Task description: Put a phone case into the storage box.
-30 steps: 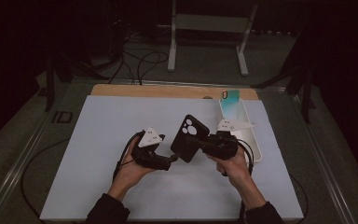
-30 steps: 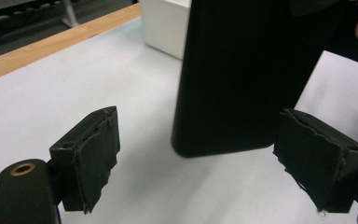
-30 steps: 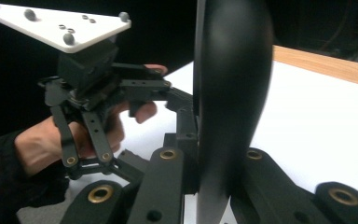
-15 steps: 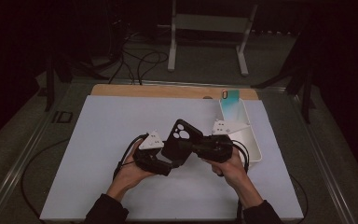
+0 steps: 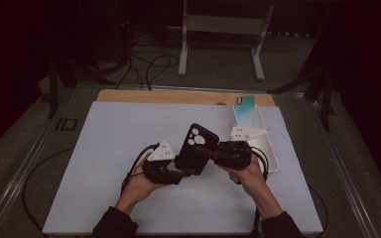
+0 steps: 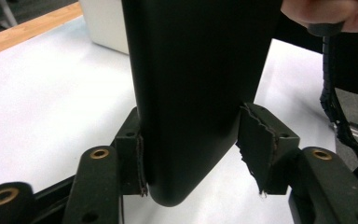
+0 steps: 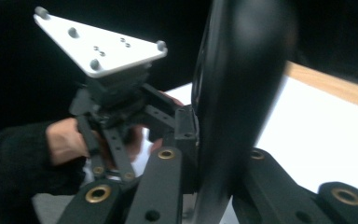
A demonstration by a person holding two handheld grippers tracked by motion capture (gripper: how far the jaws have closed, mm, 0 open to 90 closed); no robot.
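A black phone case (image 5: 194, 148) with camera cut-outs is held upright above the white mat between both grippers. My right gripper (image 5: 204, 157) comes in from the right and is shut on the case's faces; its own view shows the case (image 7: 242, 70) edge-on between its jaws (image 7: 219, 135). My left gripper (image 5: 181, 171) holds the case's lower end. In the left gripper view both pads (image 6: 256, 140) press the side edges of the case (image 6: 196, 70), so that gripper (image 6: 191, 140) is shut on it.
A white tray (image 5: 273, 161) stands at the mat's right, with a teal-backed phone (image 5: 245, 111) leaning in its far end. A wooden strip (image 5: 154, 96) borders the mat's far edge. Cables trail from both grippers.
The right gripper carried the case leftwards and lower into the left gripper's jaws. The left gripper now clasps the case's lower end.
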